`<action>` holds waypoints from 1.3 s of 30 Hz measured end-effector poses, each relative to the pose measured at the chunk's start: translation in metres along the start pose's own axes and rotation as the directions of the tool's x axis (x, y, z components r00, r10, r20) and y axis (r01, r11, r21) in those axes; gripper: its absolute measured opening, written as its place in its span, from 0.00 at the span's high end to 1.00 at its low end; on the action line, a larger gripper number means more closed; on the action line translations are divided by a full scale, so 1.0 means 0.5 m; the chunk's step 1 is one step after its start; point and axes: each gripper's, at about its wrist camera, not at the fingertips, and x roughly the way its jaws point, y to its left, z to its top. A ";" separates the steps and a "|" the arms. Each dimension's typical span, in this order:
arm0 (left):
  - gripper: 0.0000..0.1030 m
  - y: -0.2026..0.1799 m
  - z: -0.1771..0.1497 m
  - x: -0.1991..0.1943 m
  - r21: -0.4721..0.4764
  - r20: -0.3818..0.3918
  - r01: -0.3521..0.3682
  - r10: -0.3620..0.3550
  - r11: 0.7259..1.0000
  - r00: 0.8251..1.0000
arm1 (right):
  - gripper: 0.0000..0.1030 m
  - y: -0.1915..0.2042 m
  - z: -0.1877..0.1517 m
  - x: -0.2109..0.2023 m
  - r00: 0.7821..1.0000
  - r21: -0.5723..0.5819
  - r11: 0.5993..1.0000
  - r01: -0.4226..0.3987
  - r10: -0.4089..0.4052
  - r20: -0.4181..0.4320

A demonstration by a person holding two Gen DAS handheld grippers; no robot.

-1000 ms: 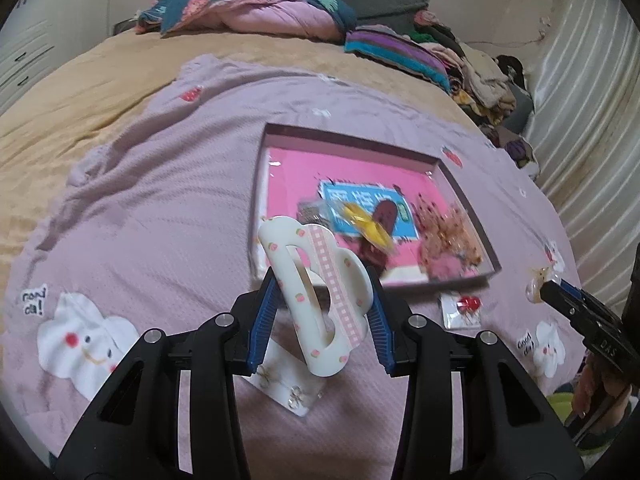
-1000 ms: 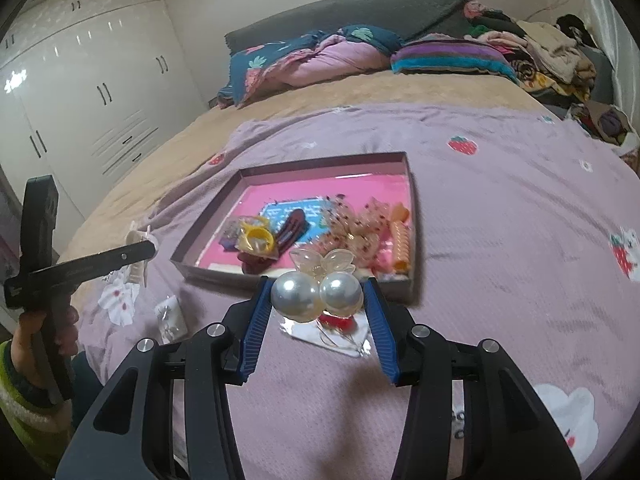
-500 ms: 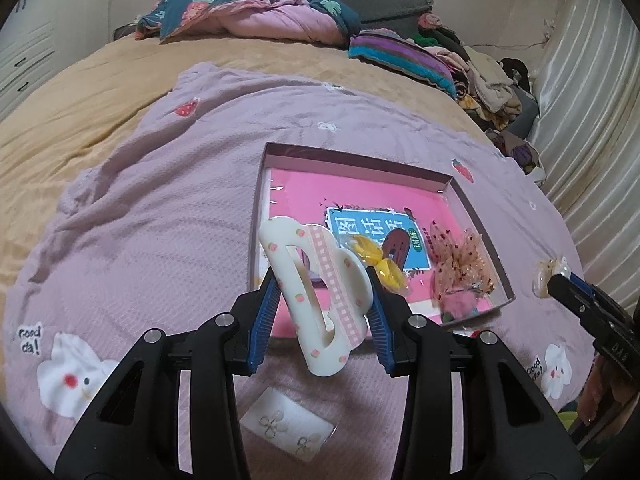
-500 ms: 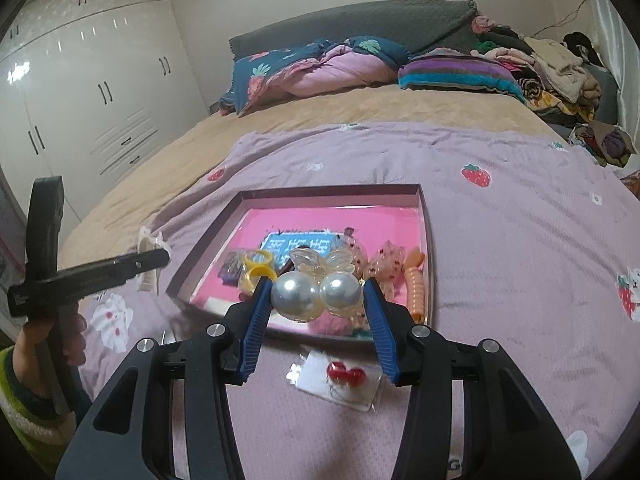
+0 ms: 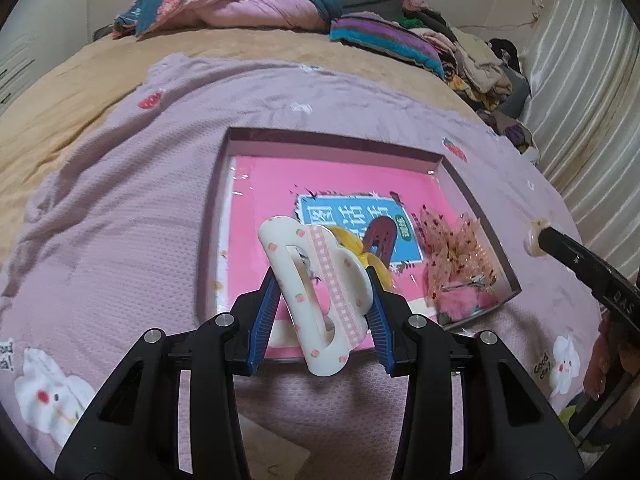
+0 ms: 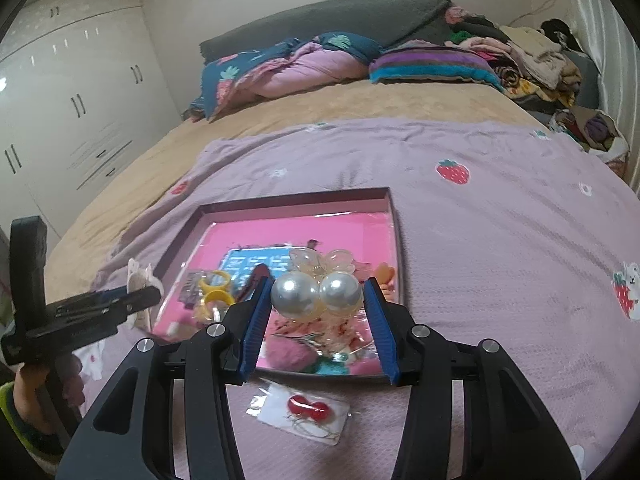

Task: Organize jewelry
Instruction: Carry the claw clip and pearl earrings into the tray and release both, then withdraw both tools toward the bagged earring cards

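In the left wrist view, a white hair claw [image 5: 320, 292] was pinched in the left gripper [image 5: 322, 300] above the tray's [image 5: 332, 140] near edge; it would best be lowered onto bare pink floor. In the right wrist view, a pearl clip [image 6: 316, 294] was pinched in the right gripper [image 6: 318, 300] over the tray [image 6: 394, 232]; release low was advisable.

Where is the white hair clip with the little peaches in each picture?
Left wrist view: the white hair clip is low in the middle, held between the blue fingers of the left gripper.
Right wrist view: only its pale tip shows at far left, past the left gripper.
Shared landmark: the pink tray.
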 end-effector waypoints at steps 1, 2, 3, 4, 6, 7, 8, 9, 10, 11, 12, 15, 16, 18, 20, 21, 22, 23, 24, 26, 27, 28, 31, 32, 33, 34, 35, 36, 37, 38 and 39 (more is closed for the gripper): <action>0.67 -0.002 -0.001 0.005 0.004 -0.005 -0.002 0.002 1.000 1.000 | 0.56 -0.003 -0.001 0.005 1.000 0.001 1.000 0.007 -0.007 -0.004; 0.67 -0.002 0.000 0.010 0.005 -0.008 -0.001 0.001 1.000 1.000 | 0.56 -0.005 -0.002 0.011 1.000 0.002 1.000 0.013 -0.013 -0.009; 0.67 -0.002 -0.001 0.015 0.004 -0.013 0.001 -0.001 1.000 1.000 | 0.56 -0.009 -0.004 0.018 1.000 0.003 1.000 0.020 -0.020 -0.015; 0.67 -0.003 -0.002 0.017 0.005 -0.014 -0.001 0.001 1.000 1.000 | 0.56 -0.011 -0.004 0.024 0.999 0.003 1.000 0.025 -0.025 -0.020; 0.67 -0.003 -0.006 0.021 0.005 -0.012 -0.007 0.007 1.000 1.000 | 0.56 -0.014 -0.007 0.035 0.999 0.003 0.999 0.032 -0.032 -0.031; 0.67 -0.002 -0.007 0.022 0.004 -0.015 -0.007 0.007 1.000 1.000 | 0.56 -0.016 -0.009 0.043 0.999 0.004 0.999 0.036 -0.036 -0.039; 0.67 -0.002 -0.008 0.023 0.005 -0.015 -0.006 0.006 1.000 1.000 | 0.56 -0.018 -0.011 0.050 0.998 0.004 0.999 0.039 -0.039 -0.046; 0.68 -0.002 -0.009 0.024 0.008 -0.016 -0.009 0.009 1.000 1.000 | 0.56 -0.018 -0.014 0.057 0.998 0.005 0.999 0.043 -0.043 -0.053; 0.68 -0.001 -0.010 0.024 0.008 -0.017 -0.011 0.011 1.000 1.000 | 0.56 -0.019 -0.016 0.065 0.997 0.006 0.999 0.046 -0.046 -0.061; 0.68 -0.001 -0.012 0.024 0.008 -0.018 -0.012 0.012 1.000 1.000 | 0.56 -0.019 -0.019 0.073 0.996 0.007 0.999 0.048 -0.048 -0.070; 0.68 0.001 -0.012 0.025 0.007 -0.018 -0.016 0.016 1.000 1.000 | 0.56 -0.019 -0.021 0.080 0.996 0.007 0.999 0.049 -0.048 -0.077; 0.68 0.006 -0.014 0.026 0.001 -0.020 -0.021 0.021 1.000 1.000 | 0.56 -0.017 -0.030 0.099 0.994 0.003 0.999 0.050 -0.049 -0.102; 0.68 0.008 -0.014 0.027 -0.001 -0.020 -0.023 0.023 1.000 1.000 | 0.56 -0.017 -0.033 0.103 0.993 0.005 0.999 0.047 -0.046 -0.109; 0.68 0.013 -0.015 0.026 -0.004 -0.020 -0.027 0.027 1.000 0.999 | 0.55 -0.014 -0.038 0.109 0.992 0.004 0.999 0.039 -0.038 -0.121; 0.68 0.015 -0.015 0.025 -0.006 -0.020 -0.027 0.027 1.000 0.999 | 0.52 -0.012 -0.041 0.109 0.991 0.003 0.999 0.033 -0.033 -0.128; 0.68 0.016 -0.015 0.025 -0.007 -0.022 -0.029 0.029 1.000 0.999 | 0.50 -0.011 -0.042 0.108 0.991 0.007 1.000 0.026 -0.025 -0.131; 0.68 0.017 -0.016 0.024 -0.008 -0.022 -0.029 0.028 1.000 0.999 | 0.48 -0.010 -0.042 0.105 0.991 0.009 1.000 0.024 -0.022 -0.129; 0.68 0.017 -0.017 0.023 -0.009 -0.022 -0.028 0.028 1.000 0.999 | 0.44 -0.009 -0.042 0.098 0.992 0.007 1.000 0.021 -0.020 -0.124; 0.68 0.016 -0.017 0.022 -0.008 -0.021 -0.029 0.029 1.000 0.999 | 0.37 -0.007 -0.041 0.089 0.993 0.004 1.000 0.018 -0.017 -0.115; 0.68 0.015 -0.019 0.020 -0.009 -0.020 -0.027 0.027 1.000 0.999 | 0.32 -0.004 -0.039 0.068 0.996 0.008 1.000 0.015 -0.014 -0.087; 0.68 0.014 -0.019 0.018 -0.009 -0.019 -0.026 0.026 1.000 0.999 | 0.32 -0.003 -0.038 0.057 0.997 0.008 1.000 0.010 -0.009 -0.075; 0.68 0.013 -0.020 0.014 -0.009 -0.017 -0.026 0.026 1.000 1.000 | 0.32 -0.002 -0.037 0.048 0.998 0.007 1.000 0.006 -0.006 -0.068; 0.68 0.012 -0.022 0.004 -0.007 -0.011 -0.028 0.027 1.000 1.000 | 0.25 0.000 -0.036 0.016 0.999 0.005 1.000 0.000 0.000 -0.040; 0.68 0.010 -0.023 -0.002 -0.005 -0.006 -0.029 0.029 1.000 1.000 | 0.23 0.000 -0.037 0.006 1.000 0.007 1.000 -0.003 0.004 -0.031; 0.68 0.009 -0.025 -0.006 -0.005 -0.003 -0.030 0.030 1.000 1.000 | 0.22 0.000 -0.039 -0.004 1.000 0.007 1.000 -0.007 0.007 -0.023; 0.67 0.010 -0.026 -0.012 -0.007 0.001 -0.030 0.030 1.000 1.000 | 0.22 0.001 -0.040 -0.012 1.000 0.007 1.000 -0.010 0.010 -0.017; 0.66 0.009 -0.027 -0.019 -0.008 0.006 -0.029 0.029 1.000 1.000 | 0.22 0.001 -0.041 -0.020 1.000 0.009 1.000 -0.012 0.012 -0.012; 0.62 0.009 -0.028 -0.026 -0.009 0.010 -0.030 0.030 1.000 0.999 | 0.21 0.000 -0.042 -0.029 1.000 0.010 1.000 -0.015 0.015 -0.008; 0.57 0.008 -0.029 -0.031 -0.009 0.014 -0.031 0.031 0.999 0.999 | 0.20 0.001 -0.043 -0.035 1.000 0.010 1.000 -0.018 0.018 -0.006; 0.55 0.007 -0.030 -0.037 -0.009 0.018 -0.032 0.032 0.999 0.999 | 0.20 0.001 -0.045 -0.042 1.000 0.011 1.000 -0.019 0.019 -0.002; 0.53 0.005 -0.033 -0.046 -0.008 0.024 -0.033 0.034 0.999 0.999 | 0.19 0.001 -0.047 -0.049 1.000 0.012 1.000 -0.019 0.019 0.003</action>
